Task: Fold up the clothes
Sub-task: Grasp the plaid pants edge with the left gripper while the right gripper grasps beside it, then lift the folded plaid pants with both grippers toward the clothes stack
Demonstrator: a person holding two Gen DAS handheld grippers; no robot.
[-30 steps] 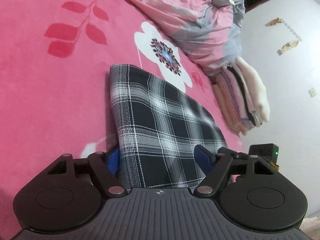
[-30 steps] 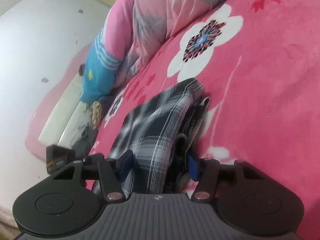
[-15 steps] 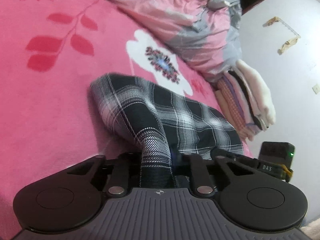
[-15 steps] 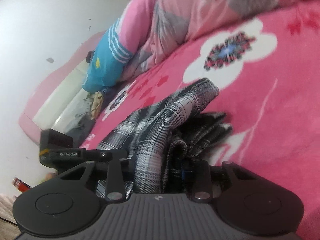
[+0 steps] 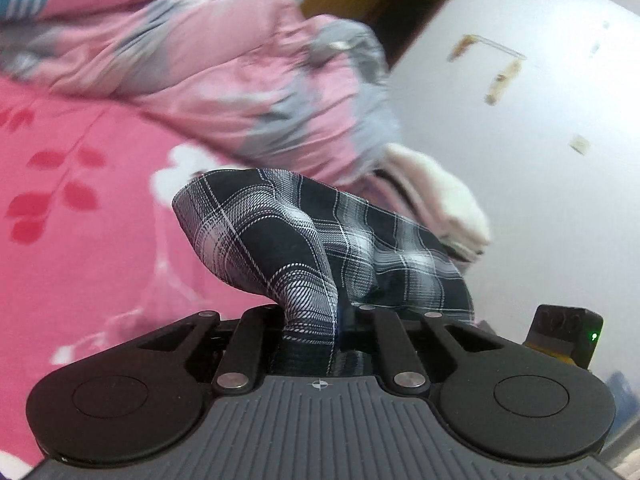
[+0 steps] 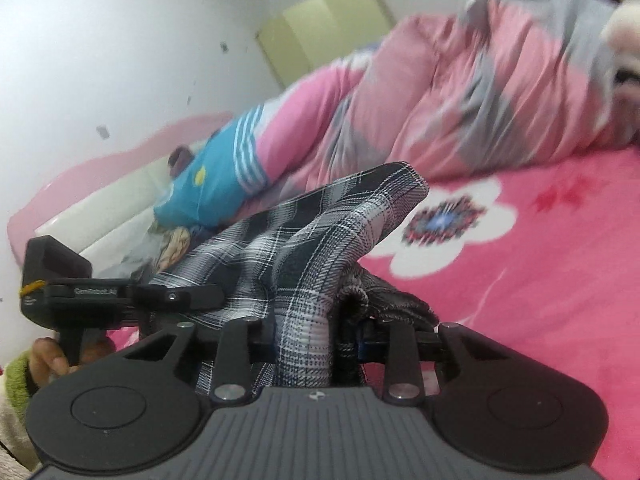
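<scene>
Two grippers, left gripper (image 5: 316,320) and right gripper (image 6: 320,332), are pinched on the plaid garment (image 5: 320,236), held bunched above the pink bedspread (image 5: 80,240). A fold or carry is judged underway; both edges must be kept level.

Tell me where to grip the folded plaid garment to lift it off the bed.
Grip the plaid garment along its near edge, coming in low from the front, one gripper toward each end. That edge is bunched and thick enough to pinch; the left gripper and right gripper are already clamped there.
</scene>
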